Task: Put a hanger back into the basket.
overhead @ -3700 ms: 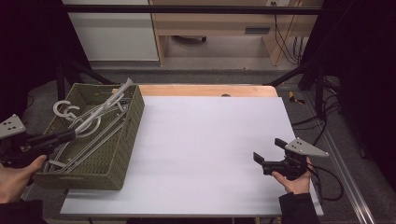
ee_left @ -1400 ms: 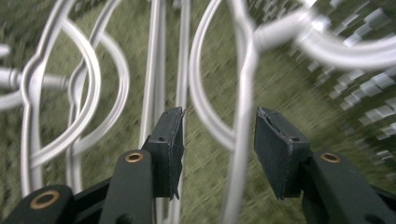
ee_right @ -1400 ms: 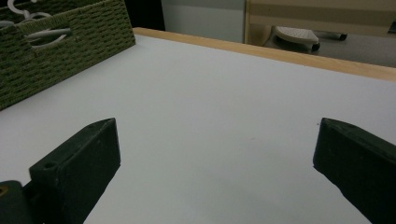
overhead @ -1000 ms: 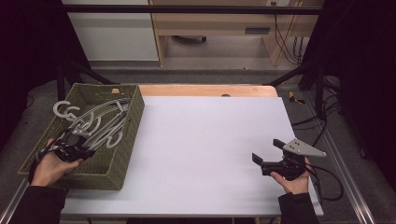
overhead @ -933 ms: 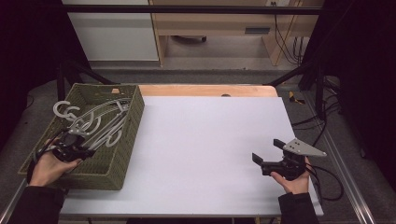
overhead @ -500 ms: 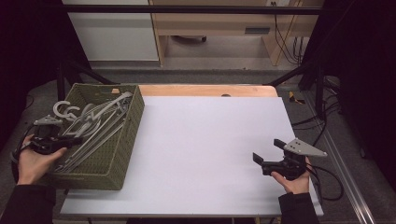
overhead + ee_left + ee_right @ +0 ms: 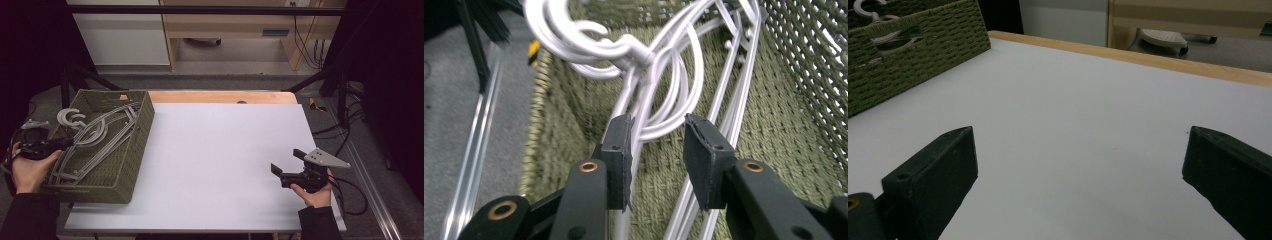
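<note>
hangers (image 7: 95, 137) in basket (image 7: 132, 165), table's (image 7: 225, 160) left side; right tongs (image 7: 285, 171) opp.

No text, label, brand, number or sign can be read anywhere.

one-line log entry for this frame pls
left gripper: jaws open around hanger stems, not closed | hangers: tangled pile in green basket | right gripper: open, idle over white table

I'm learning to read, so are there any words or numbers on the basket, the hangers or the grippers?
None can be read.
Green woven basket: no label or writing.
White hangers: plain, no print.
Left gripper and right gripper: no letters or numbers visible on them.
White table: blank.
</note>
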`<control>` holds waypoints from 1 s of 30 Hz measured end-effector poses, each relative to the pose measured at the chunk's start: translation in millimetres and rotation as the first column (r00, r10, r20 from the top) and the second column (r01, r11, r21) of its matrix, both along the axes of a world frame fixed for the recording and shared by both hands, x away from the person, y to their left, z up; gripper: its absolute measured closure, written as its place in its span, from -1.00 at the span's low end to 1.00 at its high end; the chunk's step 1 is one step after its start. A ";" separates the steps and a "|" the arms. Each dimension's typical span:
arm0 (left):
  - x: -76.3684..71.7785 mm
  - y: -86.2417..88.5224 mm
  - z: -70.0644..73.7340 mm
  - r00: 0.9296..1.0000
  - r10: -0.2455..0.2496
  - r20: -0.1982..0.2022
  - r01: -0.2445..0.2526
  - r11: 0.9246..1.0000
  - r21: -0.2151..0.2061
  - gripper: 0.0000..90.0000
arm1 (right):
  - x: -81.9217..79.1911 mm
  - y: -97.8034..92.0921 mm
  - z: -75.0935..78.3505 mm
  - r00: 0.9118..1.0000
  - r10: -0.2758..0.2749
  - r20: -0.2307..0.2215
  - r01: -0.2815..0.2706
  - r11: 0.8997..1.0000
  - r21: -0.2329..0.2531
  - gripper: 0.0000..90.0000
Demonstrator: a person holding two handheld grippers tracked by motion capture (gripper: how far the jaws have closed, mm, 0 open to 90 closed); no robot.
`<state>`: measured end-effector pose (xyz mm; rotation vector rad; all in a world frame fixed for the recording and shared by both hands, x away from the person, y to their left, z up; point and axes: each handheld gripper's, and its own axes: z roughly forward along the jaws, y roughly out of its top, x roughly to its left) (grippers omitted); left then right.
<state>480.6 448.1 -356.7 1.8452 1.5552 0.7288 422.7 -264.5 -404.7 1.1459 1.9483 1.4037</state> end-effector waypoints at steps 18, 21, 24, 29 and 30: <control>-64.5 -86.7 11.3 0.888 -0.249 0.387 0.324 0.935 -0.144 -0.59 | -2.9 -3.3 3.8 1.000 -0.005 0.031 0.004 1.000 0.017 -0.99; -67.1 -98.5 7.3 0.875 -0.274 0.398 0.352 0.926 -0.137 -0.65 | -3.6 -3.3 4.5 0.999 -0.004 0.033 0.003 1.000 0.018 -0.99; -70.4 -123.3 -2.7 0.855 -0.339 0.392 0.424 0.893 -0.152 -0.66 | -4.6 -4.3 5.5 0.999 0.000 0.037 0.000 1.000 0.021 -0.99; -70.3 -147.4 -12.4 0.835 -0.411 0.366 0.477 0.872 -0.108 -0.66 | -5.3 -3.9 5.4 0.999 0.009 0.044 -0.010 1.000 0.021 -0.99; -70.3 -147.4 -12.4 0.835 -0.411 0.366 0.477 0.872 -0.108 -0.67 | -5.4 -3.9 5.3 0.999 0.012 0.043 -0.013 1.000 0.019 -0.99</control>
